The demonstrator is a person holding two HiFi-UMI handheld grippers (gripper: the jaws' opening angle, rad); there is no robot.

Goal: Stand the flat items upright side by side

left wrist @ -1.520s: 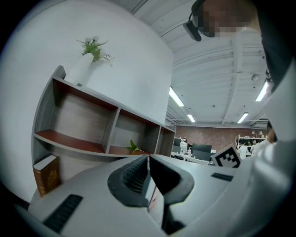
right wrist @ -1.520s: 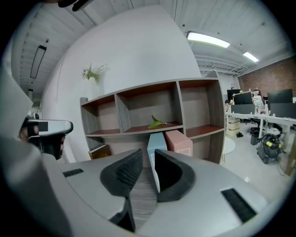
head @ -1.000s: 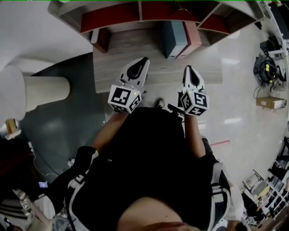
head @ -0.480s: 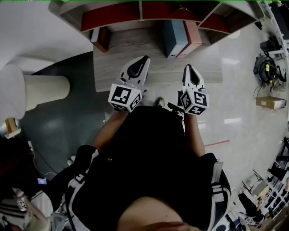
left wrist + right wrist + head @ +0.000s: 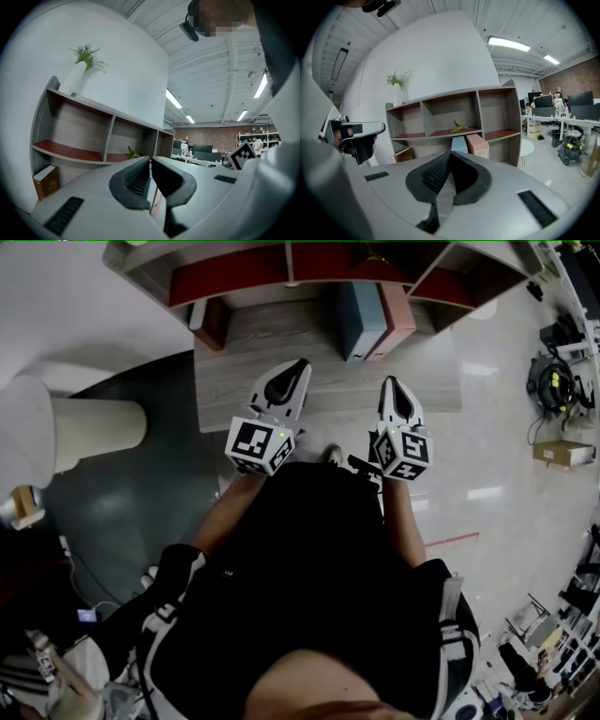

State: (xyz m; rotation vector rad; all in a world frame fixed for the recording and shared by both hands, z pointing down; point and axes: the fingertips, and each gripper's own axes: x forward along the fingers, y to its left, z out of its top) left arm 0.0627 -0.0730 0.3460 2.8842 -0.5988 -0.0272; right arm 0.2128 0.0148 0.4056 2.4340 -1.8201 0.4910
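Observation:
A blue book (image 5: 358, 319) and a pink book (image 5: 395, 317) stand upright side by side on the lower shelf of a wood-grain shelf unit (image 5: 323, 371). The right gripper view shows the blue book (image 5: 459, 142) and the pink book (image 5: 477, 144) straight ahead. A brown book (image 5: 209, 322) stands at the shelf's left end, also the brown book (image 5: 46, 180) in the left gripper view. My left gripper (image 5: 300, 364) and right gripper (image 5: 390, 382) hover over the shelf's front part, short of the books. Both are shut with nothing between their jaws, seen up close at the left gripper (image 5: 150, 159) and the right gripper (image 5: 450, 153).
A white vase with flowers (image 5: 396, 93) stands on top of the shelf unit, and a green leaf (image 5: 459, 126) lies in a middle compartment. A white round column (image 5: 89, 432) rises at the left. Office desks and a vacuum (image 5: 571, 149) stand to the right.

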